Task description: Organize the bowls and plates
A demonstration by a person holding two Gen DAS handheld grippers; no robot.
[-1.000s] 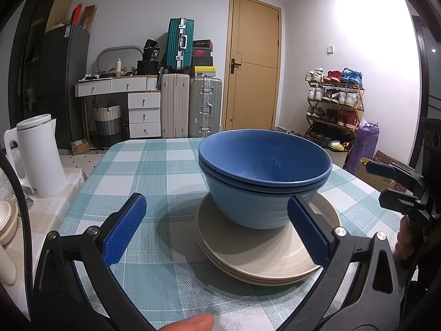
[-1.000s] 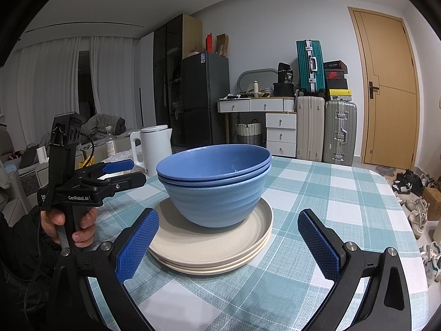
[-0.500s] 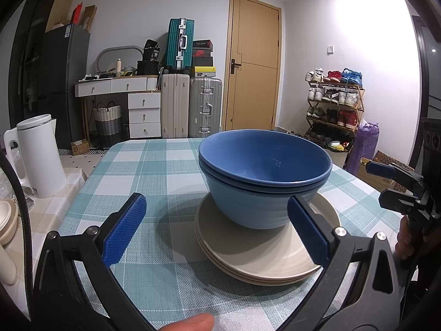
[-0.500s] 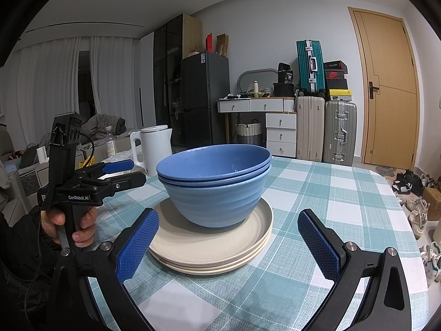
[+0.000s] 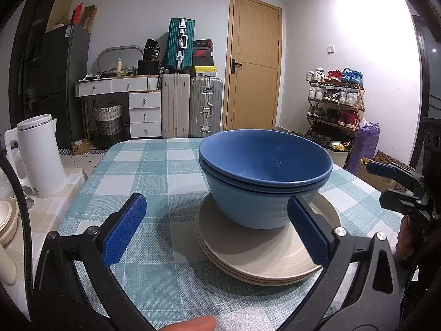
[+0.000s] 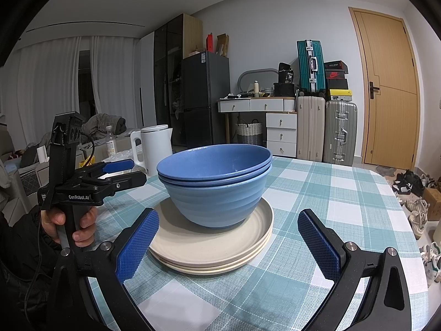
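Holding both tools back from the stack, I have my left hand-held gripper (image 5: 216, 230) spread wide and empty, and my right hand-held gripper (image 6: 228, 244) just as wide, gripping nothing. The bowls (image 5: 264, 176) sit nested, one inside the other, on the plates (image 5: 264, 259), which lie stacked in the middle of the bench (image 5: 154, 171) on its checked cloth. From the left view the stack is just beyond my fingertips, a little to the right; from the right view it is centred between the pads.

I judge the sorting to be done, or nearly so, since like sits with like. If anything remains, it is to leave the pile alone: draw back straight, keep the jaws apart, and avoid clipping a plate rim, which would slide the bowls.

As for contents, the upper bowl shows a bare blue inside with nothing in it. The lower bowl holds only the upper one. A white kettle (image 6: 155, 149) stands far left, off the cloth, and I cannot see inside it.
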